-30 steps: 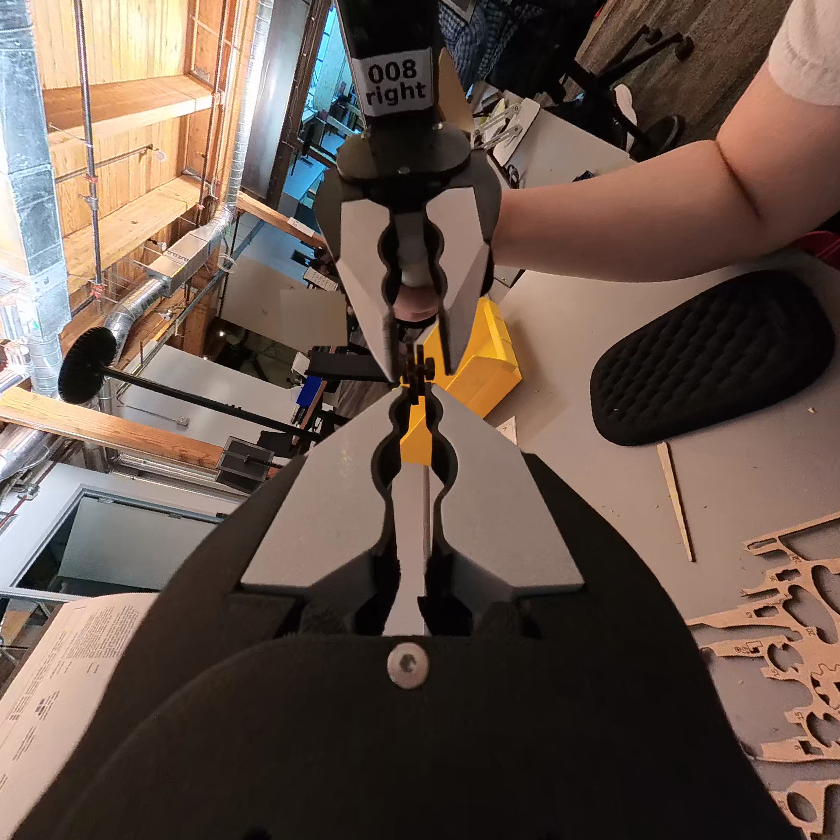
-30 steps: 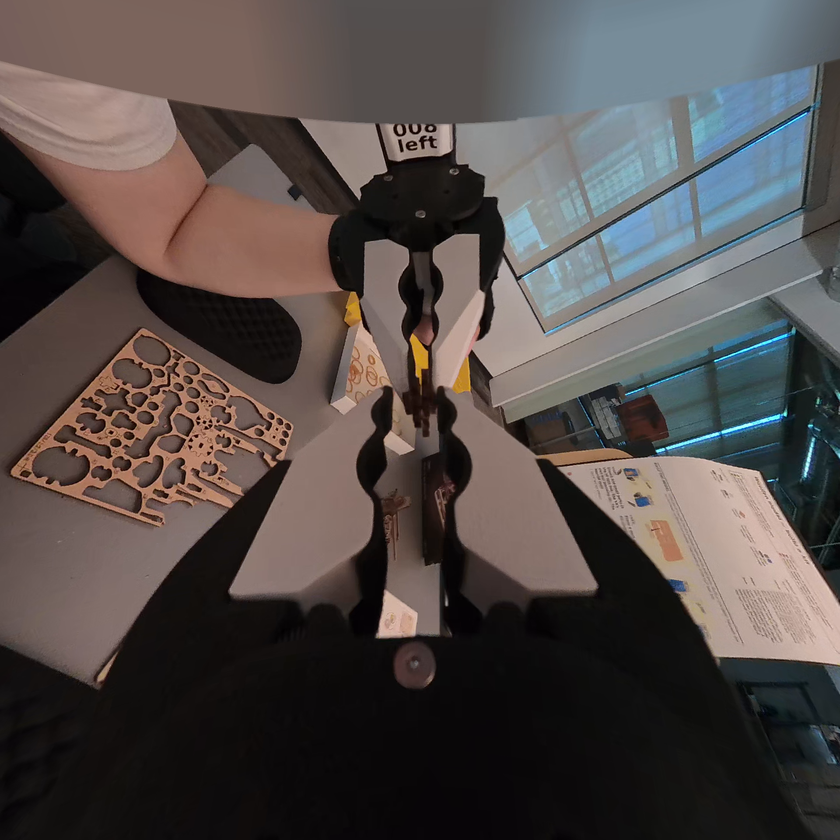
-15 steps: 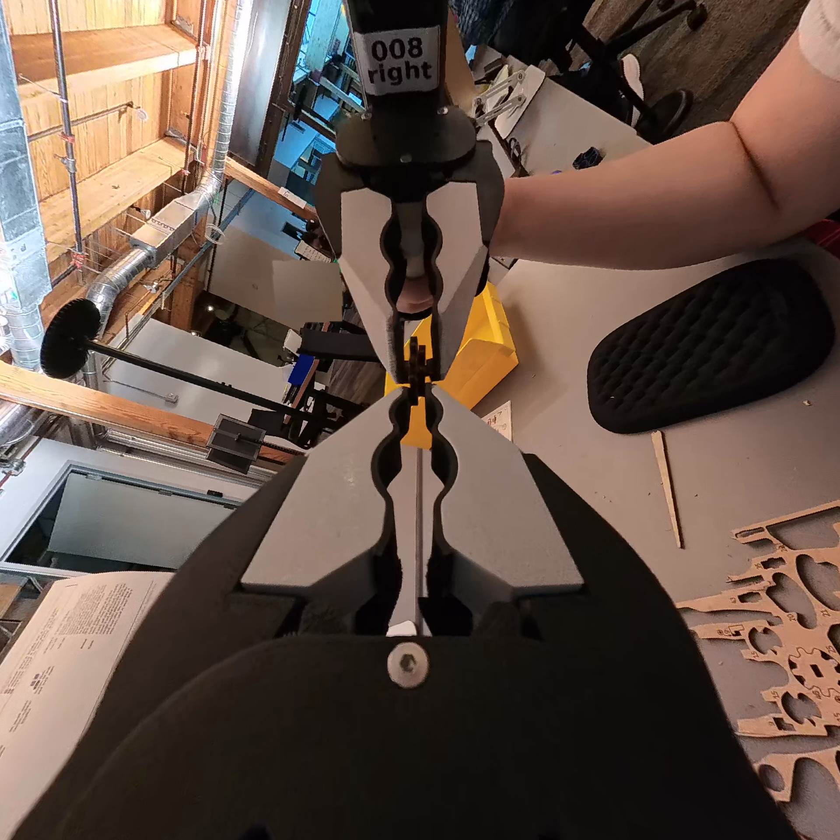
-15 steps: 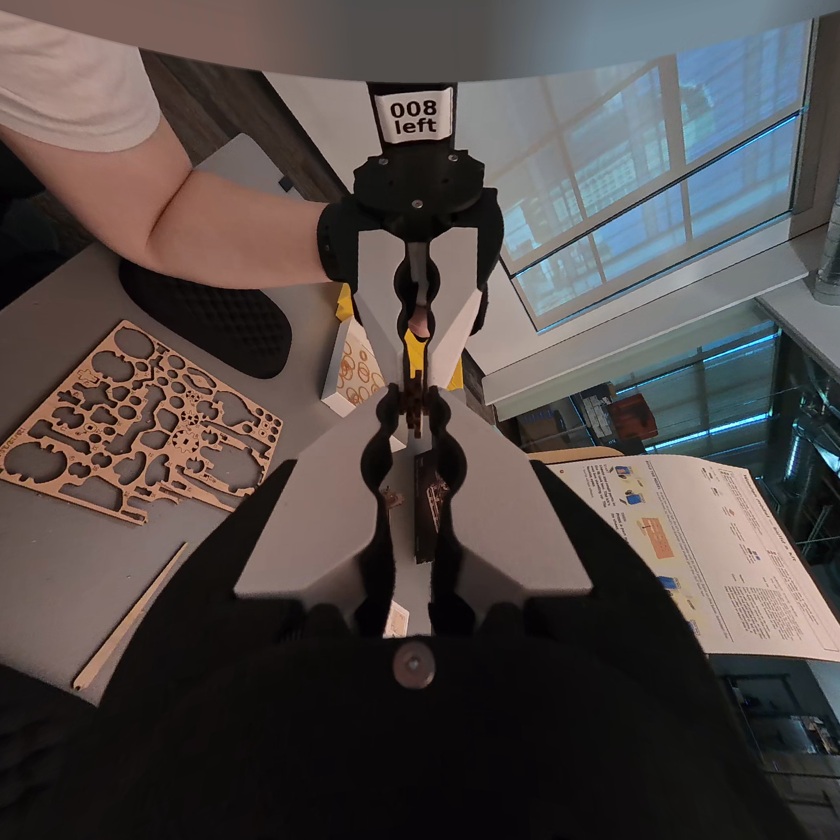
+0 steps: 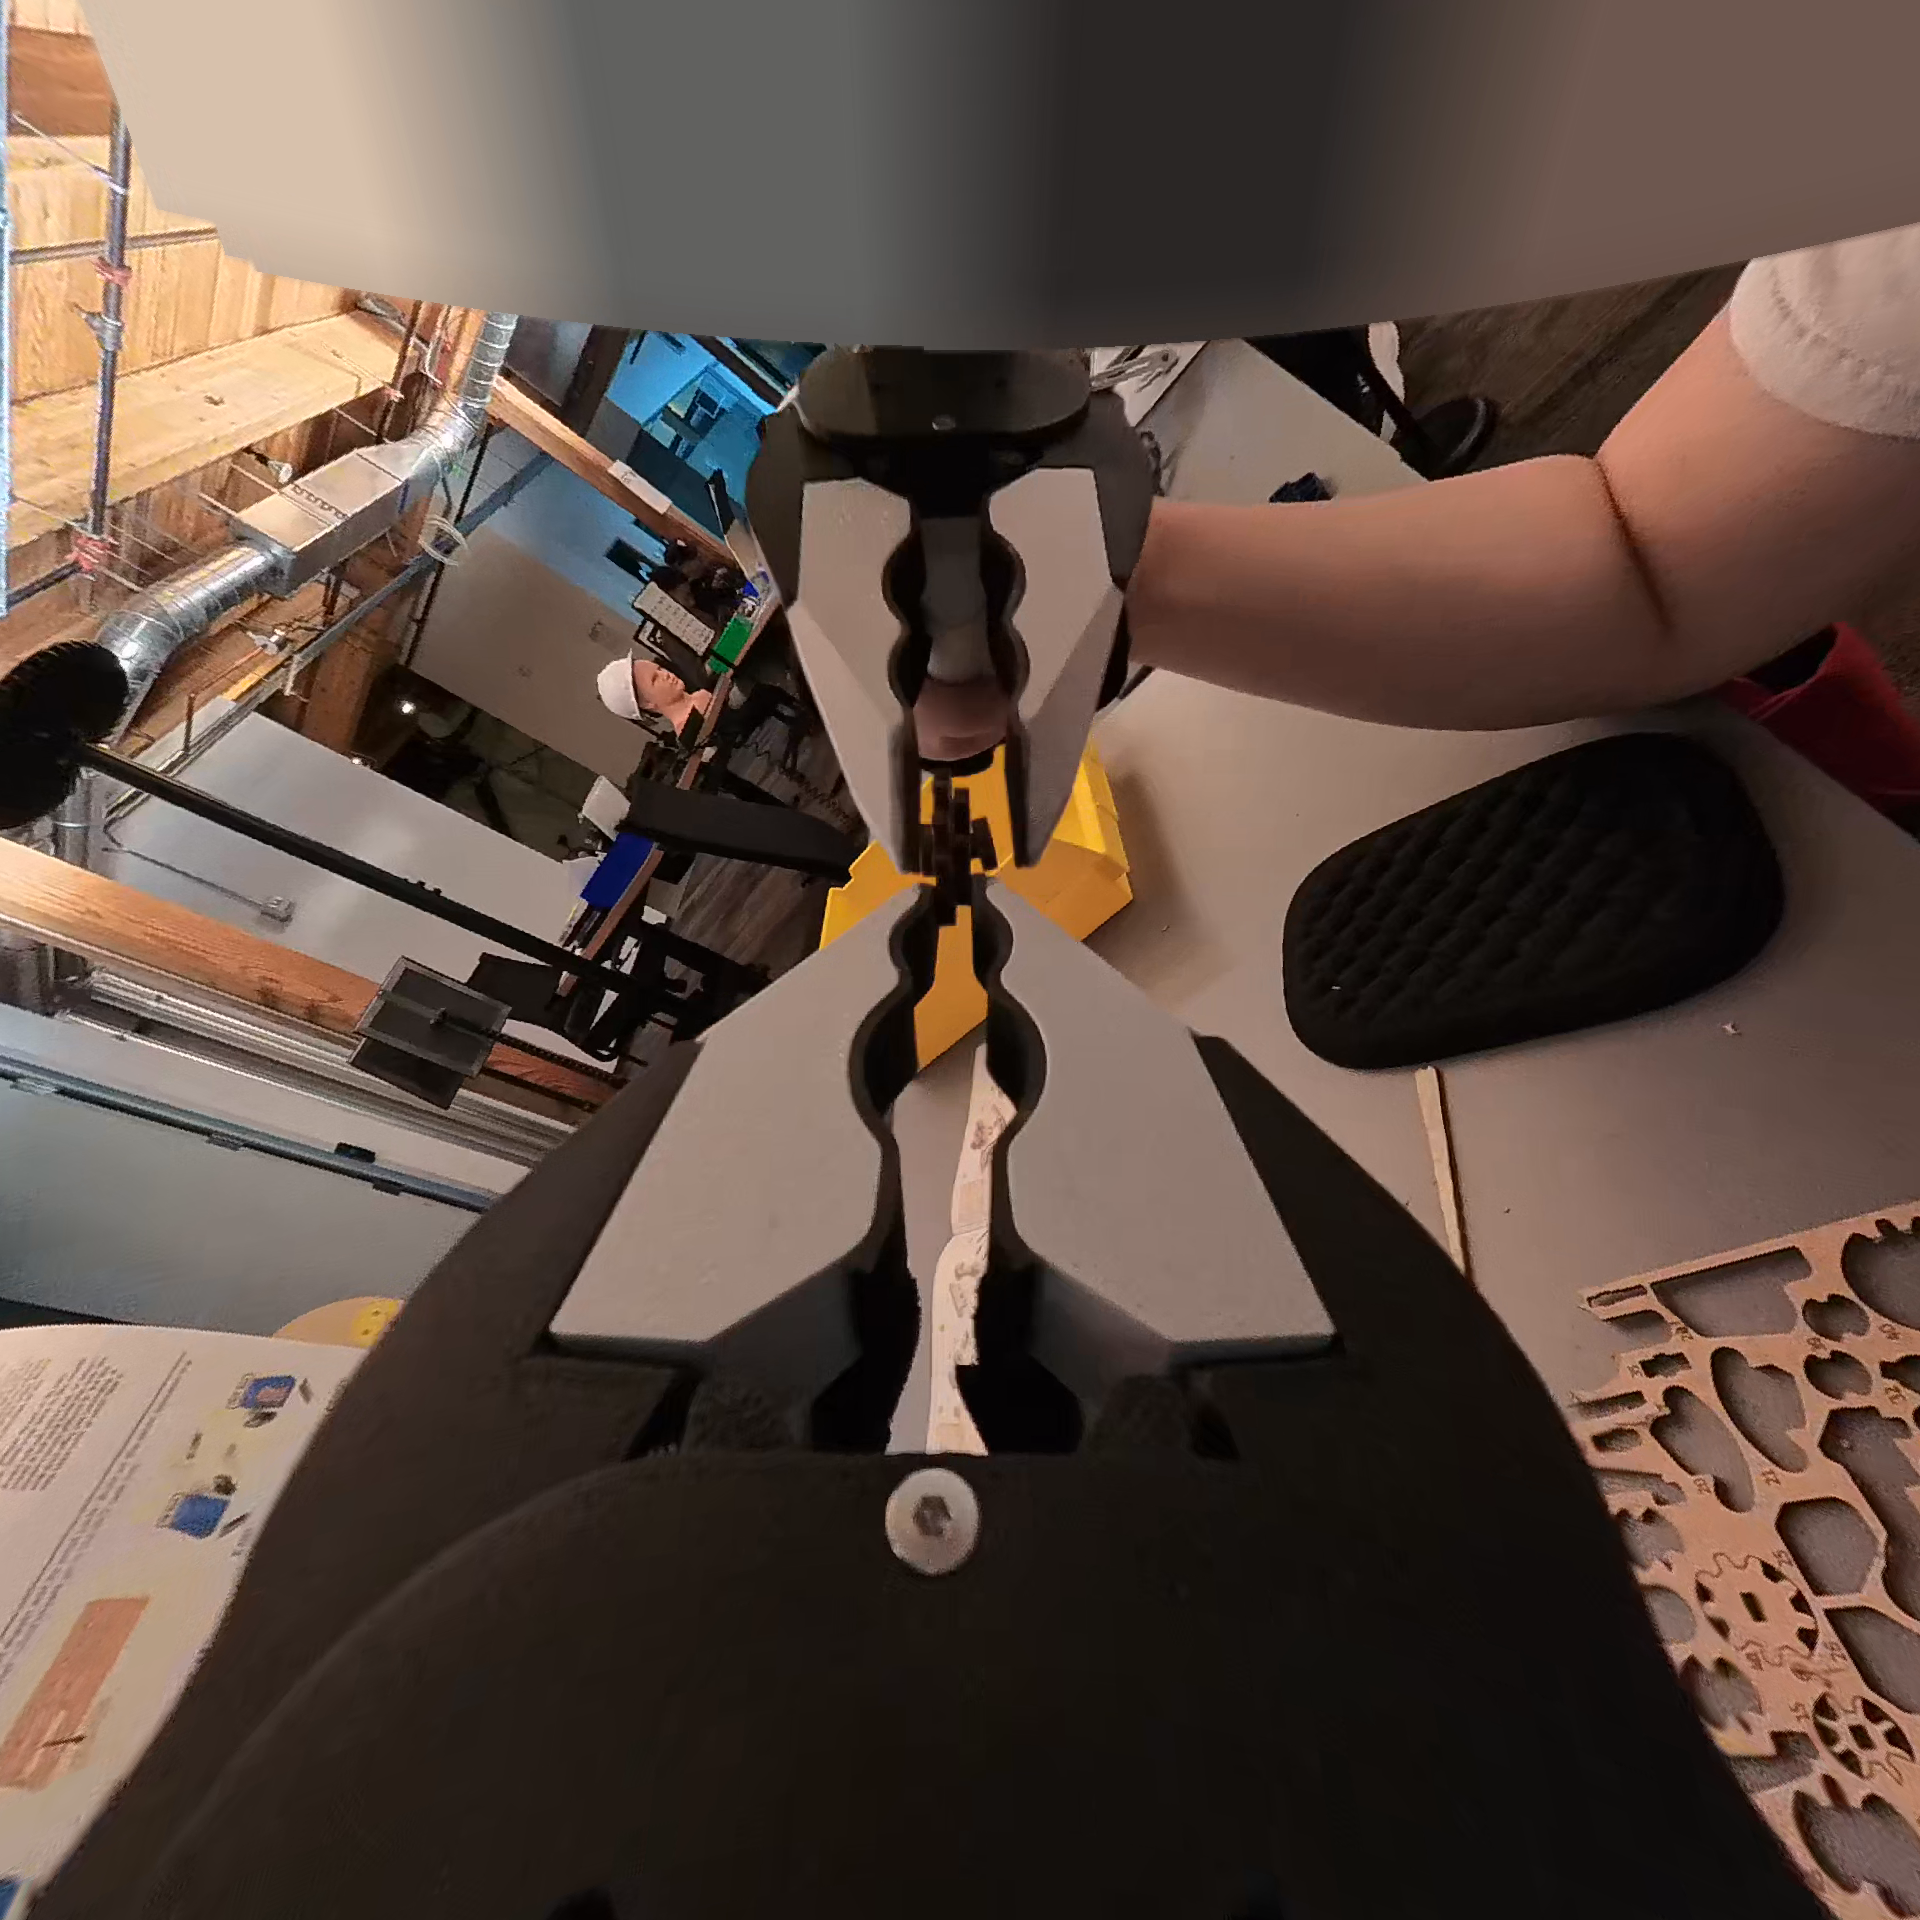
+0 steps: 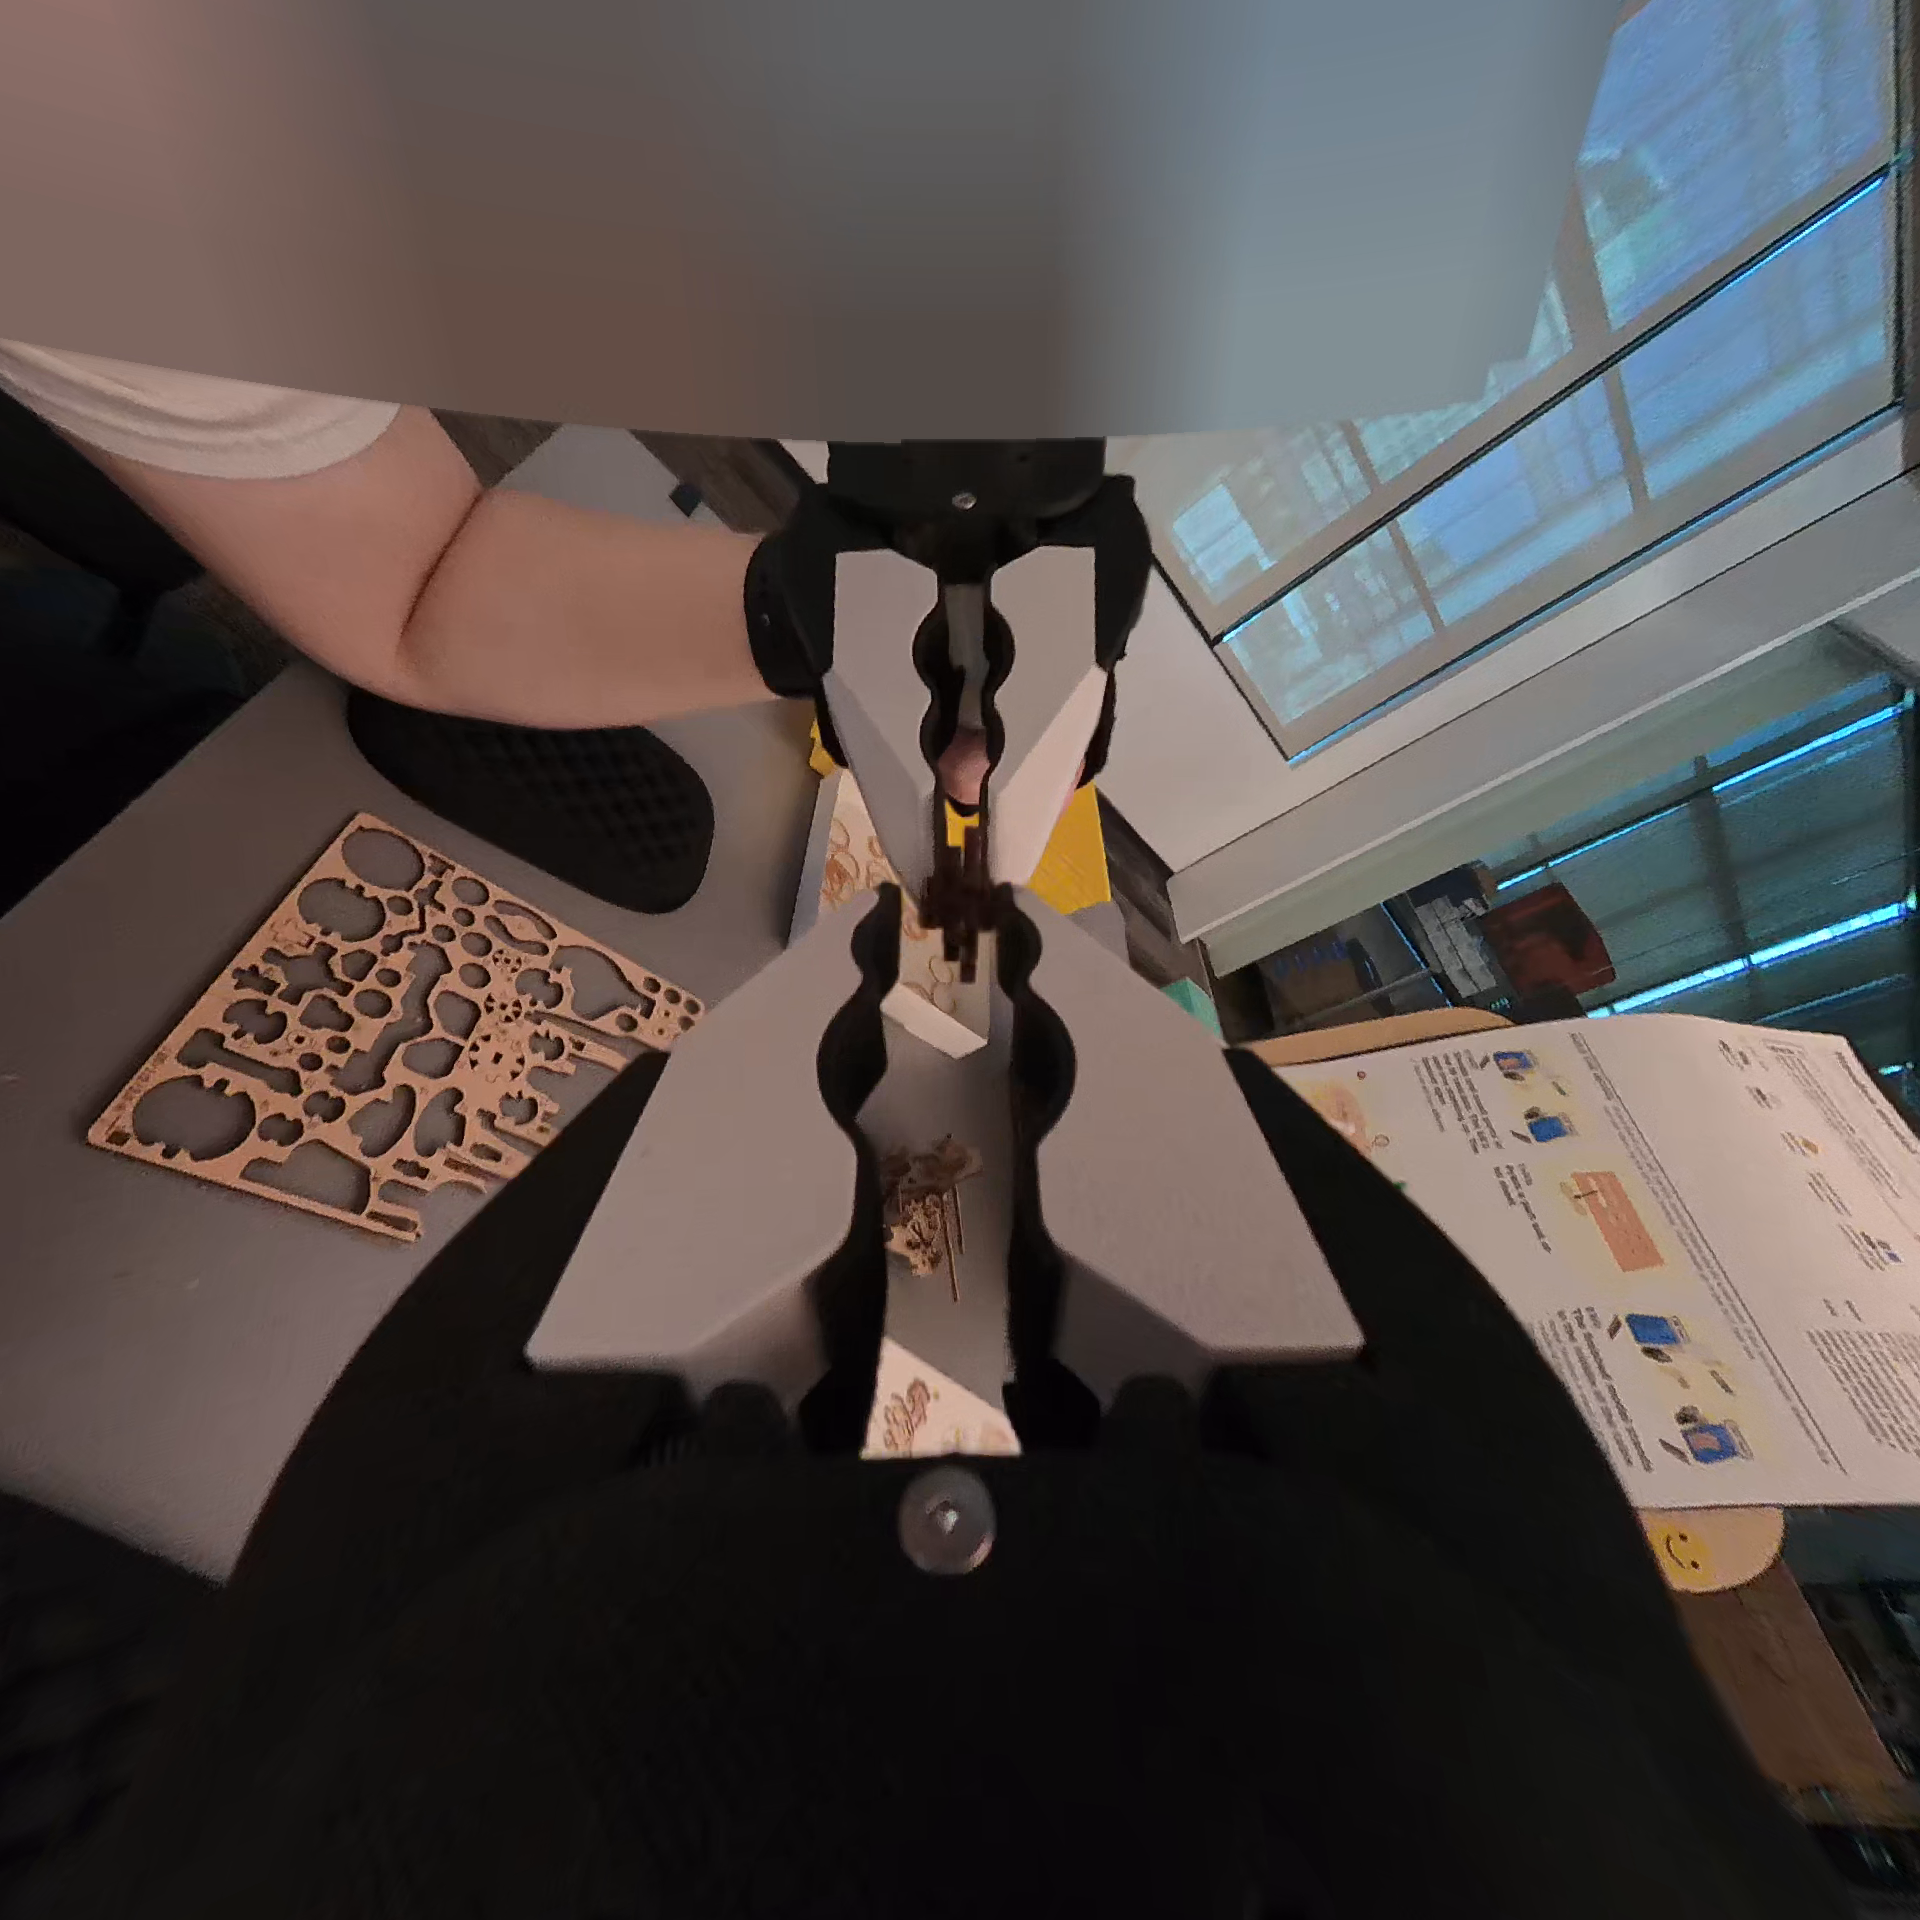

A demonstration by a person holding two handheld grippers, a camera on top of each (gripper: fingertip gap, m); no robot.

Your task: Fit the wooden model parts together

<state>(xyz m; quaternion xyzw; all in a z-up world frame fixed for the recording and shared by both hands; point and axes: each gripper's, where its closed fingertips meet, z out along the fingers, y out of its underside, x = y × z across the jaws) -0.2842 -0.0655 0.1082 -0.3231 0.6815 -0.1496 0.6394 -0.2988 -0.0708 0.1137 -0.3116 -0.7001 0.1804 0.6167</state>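
My left gripper (image 5: 948,902) is shut on a small dark wooden model piece (image 5: 951,847). My right gripper (image 6: 958,920) faces it tip to tip and is shut on the same small cluster of wooden parts (image 6: 961,914). In the left wrist view the right gripper (image 5: 961,847) comes in from above; in the right wrist view the left gripper (image 6: 961,862) does the same. The parts are held in the air above the grey table (image 5: 1662,1143). Where one part ends and the other begins is hidden by the fingertips.
A punched-out wooden sheet (image 6: 384,1029) lies on the table, with a black ribbed pad (image 6: 540,810) beyond it. A thin wooden stick (image 5: 1439,1174), a yellow bin (image 5: 1070,862), a white box (image 6: 831,862), loose small wooden parts (image 6: 925,1195) and an instruction sheet (image 6: 1621,1247) are nearby. The grippers are tip to tip, or close to it.
Both grippers stay tip to tip on the wooden parts. The pair has swung together, so the table and instruction sheet have shifted in both views.
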